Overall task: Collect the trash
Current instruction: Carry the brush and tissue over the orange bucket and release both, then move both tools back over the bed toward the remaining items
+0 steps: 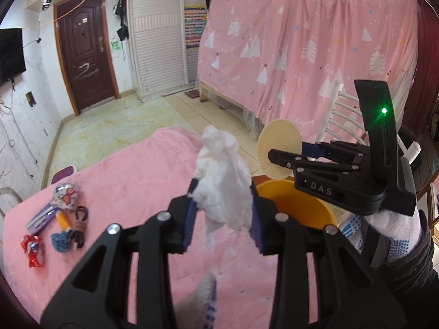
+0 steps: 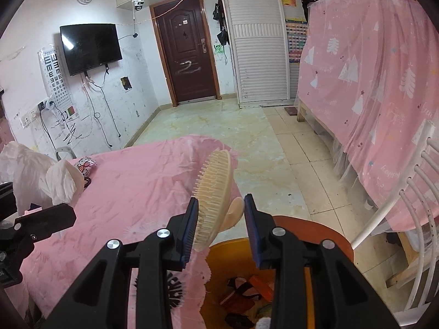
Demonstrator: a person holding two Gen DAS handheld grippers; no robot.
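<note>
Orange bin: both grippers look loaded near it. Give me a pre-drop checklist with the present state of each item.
1. Left gripper shut on the crumpled tissue: ok.
2. Right gripper shut on the cream hairbrush: ok, though a hairbrush may not be trash.
3. Orange bin open, with room: ok; some items lie inside.
4. Tissue over the bin mouth: not ok, it hangs beside the rim, over the pink bedspread.
5. Hairbrush over the bin: cannot tell.
6. Bedspread cleared: not ok, wrappers and small items remain.
</note>
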